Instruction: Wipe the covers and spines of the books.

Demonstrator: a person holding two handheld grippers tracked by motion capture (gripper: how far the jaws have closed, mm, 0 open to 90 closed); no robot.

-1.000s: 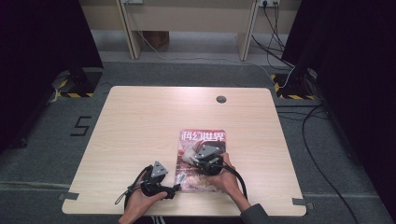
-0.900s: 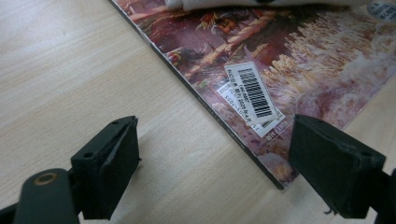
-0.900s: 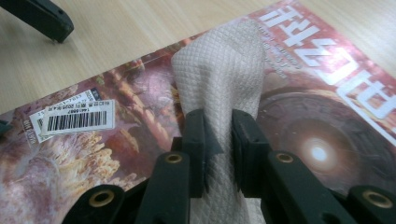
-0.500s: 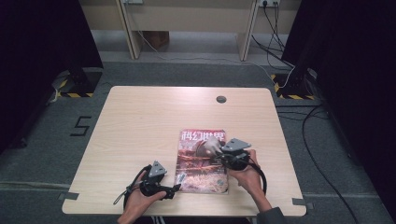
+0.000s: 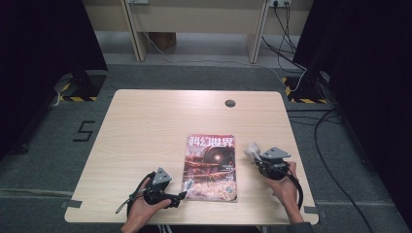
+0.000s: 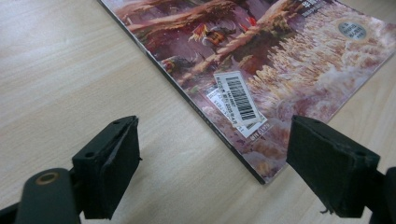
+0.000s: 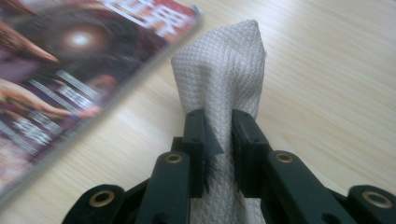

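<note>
The right gripper's (image 7: 218, 135) fingers (image 7: 196, 140) are clamped on a folded white paper towel (image 7: 223, 70), which stands up between the pads with its quilted top above them. The left gripper's (image 6: 233, 168) fingers (image 6: 112, 163) stand wide apart with nothing between the pads, low over the table.

The wooden table (image 5: 145, 126) is the largest thing, pale and rectangular, with a small round dark cable hole (image 5: 230, 103) near its far edge. On its near half, between the two grippers, lies a magazine (image 5: 211, 167), flat and face up, with red Chinese title characters at the top and a dark painted cover. In the left gripper view its near corner reaches in between the open jaws, and a white barcode sticker (image 6: 238, 100) sits close to that corner.

In the high view the right gripper (image 5: 253, 151) is to the right of the magazine, near it but apart, with the paper towel (image 5: 251, 149) sticking out toward the magazine's upper right corner. The left gripper (image 5: 180, 195) lies just beside the magazine's lower left corner.
</note>
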